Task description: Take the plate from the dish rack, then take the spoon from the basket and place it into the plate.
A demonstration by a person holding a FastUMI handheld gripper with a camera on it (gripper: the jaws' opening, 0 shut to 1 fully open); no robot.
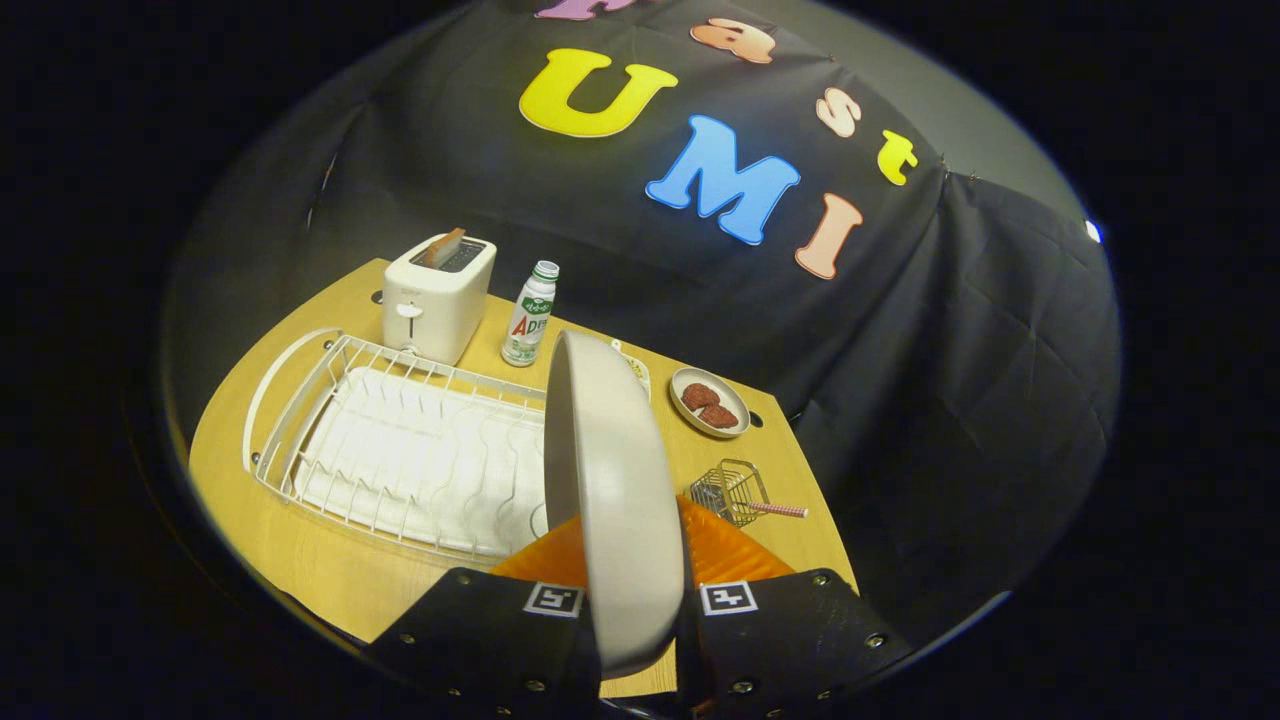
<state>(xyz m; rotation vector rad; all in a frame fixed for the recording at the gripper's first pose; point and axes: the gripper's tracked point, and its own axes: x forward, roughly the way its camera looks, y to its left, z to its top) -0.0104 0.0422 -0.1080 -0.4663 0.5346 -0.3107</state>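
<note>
A cream plate [615,480] stands on edge between my two fingers, lifted above the table, and my gripper [637,560] is shut on its rim. The white wire dish rack [400,455] lies below and to the left of the plate, with its slots bare. Beyond the fingers to the right, a small wire basket [730,490] sits on the wooden table [300,560]. A spoon with a red-and-white patterned handle [778,510] pokes out of the basket toward the table's right edge.
A white toaster [437,297] with a slice in it and a small green-capped bottle [530,314] stand behind the rack. A small dish [710,402] holding brown pieces sits behind the basket. The table's right edge runs close past the basket.
</note>
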